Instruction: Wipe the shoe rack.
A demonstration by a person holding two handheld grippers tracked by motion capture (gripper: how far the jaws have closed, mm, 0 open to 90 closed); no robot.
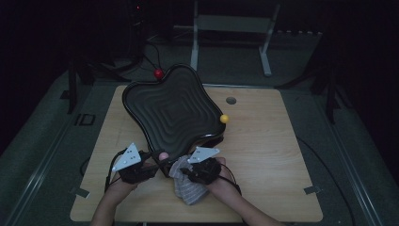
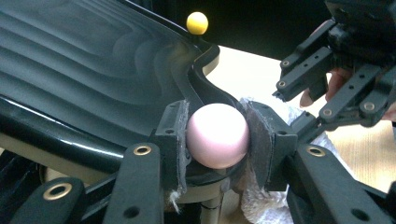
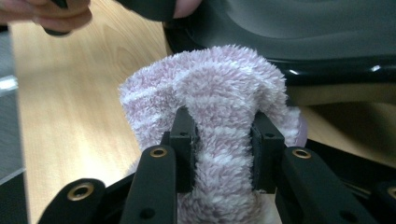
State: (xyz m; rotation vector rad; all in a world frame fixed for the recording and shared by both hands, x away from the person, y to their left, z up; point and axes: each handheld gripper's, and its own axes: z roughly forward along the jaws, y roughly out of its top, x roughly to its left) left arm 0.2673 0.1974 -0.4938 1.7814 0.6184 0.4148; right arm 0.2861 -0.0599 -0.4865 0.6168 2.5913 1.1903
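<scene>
A black wavy tray (image 1: 174,110) with ridged rings lies tilted on the wooden table (image 1: 263,155), a small ball at each corner. My left gripper (image 2: 217,140) is shut on the pink ball (image 2: 217,135) at the near corner; in the high view it sits at that corner (image 1: 157,162). My right gripper (image 3: 223,140) is shut on a fluffy pink-and-white striped cloth (image 3: 219,93), held bunched just below the tray's near edge (image 3: 303,28). In the high view the cloth (image 1: 188,190) hangs under the right gripper (image 1: 184,172).
A yellow ball (image 1: 224,118) sits at the tray's right corner and a red ball (image 1: 158,74) at the far corner. A round hole (image 1: 230,100) marks the table top behind the tray. A white stand (image 1: 230,28) rises beyond the table.
</scene>
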